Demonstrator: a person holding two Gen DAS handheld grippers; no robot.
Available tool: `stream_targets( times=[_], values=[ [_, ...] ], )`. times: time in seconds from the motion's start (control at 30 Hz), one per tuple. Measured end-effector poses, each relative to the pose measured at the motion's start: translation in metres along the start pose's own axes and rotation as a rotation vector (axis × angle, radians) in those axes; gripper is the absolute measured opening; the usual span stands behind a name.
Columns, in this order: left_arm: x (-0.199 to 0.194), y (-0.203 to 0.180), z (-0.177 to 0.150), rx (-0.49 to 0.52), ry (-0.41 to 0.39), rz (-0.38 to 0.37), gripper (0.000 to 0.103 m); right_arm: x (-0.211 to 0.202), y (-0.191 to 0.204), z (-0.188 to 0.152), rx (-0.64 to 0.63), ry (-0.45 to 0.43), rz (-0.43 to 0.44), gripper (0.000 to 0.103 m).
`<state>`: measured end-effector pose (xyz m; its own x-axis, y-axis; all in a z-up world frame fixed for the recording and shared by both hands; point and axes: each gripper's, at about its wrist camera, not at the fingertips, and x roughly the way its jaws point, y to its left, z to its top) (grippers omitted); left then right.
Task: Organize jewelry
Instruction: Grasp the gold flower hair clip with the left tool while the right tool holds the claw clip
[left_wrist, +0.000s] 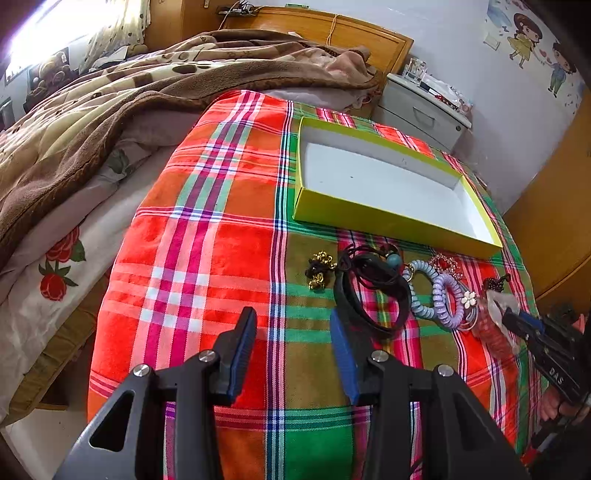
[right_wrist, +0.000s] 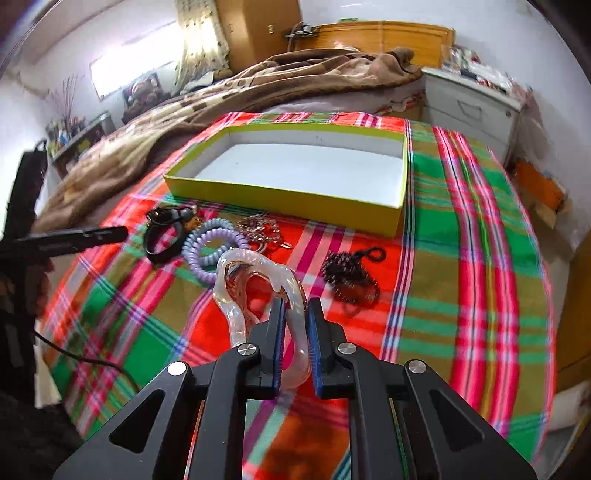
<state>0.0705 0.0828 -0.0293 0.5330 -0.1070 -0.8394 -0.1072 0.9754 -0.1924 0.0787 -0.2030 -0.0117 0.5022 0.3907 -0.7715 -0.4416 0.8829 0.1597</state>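
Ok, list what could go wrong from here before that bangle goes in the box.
1. The right gripper pinches only one side of the wavy translucent bangle; it may swivel or slip out.
2. The yellow-green cardboard box sits on soft plaid cloth, so a nudge could shift it.
3. The lilac coil bracelet lies close beside the bangle and might snag.
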Motion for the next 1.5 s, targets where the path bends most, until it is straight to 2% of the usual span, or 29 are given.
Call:
stream_targets(
  times=[0.2, 0.3, 0.5, 0.67, 0.77, 1.07, 1.2, 1.3, 1.43, 1.5],
  values=[
    [0.004, 0.006, 0.008, -0.023, 0.011, -0.067, 0.043, -0.018, -0.016, -0.019, 0.197, -0.07, -0.001, 0.012],
    [0.007, 0.006, 0.013, 0.007, -0.014, -0.01, 0.043, -0.026, -0.014, -0.026, 0.238, -0.102, -0.025, 0.012],
    [0.022, 0.004, 0.018, 0.051, 0.026, -0.013, 0.043, -0.024, -0.012, -0.03, 0.293, -0.117, -0.014, 0.013],
    [0.025, -0.002, 0.025, 0.078, 0.008, -0.048, 0.043, -0.022, -0.008, -0.026, 0.288, -0.118, -0.018, 0.012],
    [0.033, -0.007, 0.028, 0.101, 0.023, -0.017, 0.043, -0.022, -0.008, -0.024, 0.29, -0.125, -0.014, 0.013],
    [0.039, -0.02, 0.031, 0.191, -0.009, 0.054, 0.041, -0.019, -0.001, -0.019, 0.273, -0.137, -0.011, 0.013],
    [0.038, -0.018, 0.029, 0.172, -0.02, 0.051, 0.041, -0.021, 0.003, -0.015, 0.264, -0.149, -0.008, 0.013],
    [0.037, -0.02, 0.027, 0.178, -0.027, 0.058, 0.036, -0.022, 0.005, -0.012, 0.26, -0.153, -0.01, 0.013],
    [0.036, -0.017, 0.028, 0.165, -0.024, 0.044, 0.016, -0.024, 0.004, -0.01, 0.262, -0.162, -0.006, 0.013],
    [0.035, -0.014, 0.029, 0.151, -0.018, 0.026, 0.017, -0.026, 0.005, -0.009, 0.26, -0.167, -0.006, 0.013]
  ],
)
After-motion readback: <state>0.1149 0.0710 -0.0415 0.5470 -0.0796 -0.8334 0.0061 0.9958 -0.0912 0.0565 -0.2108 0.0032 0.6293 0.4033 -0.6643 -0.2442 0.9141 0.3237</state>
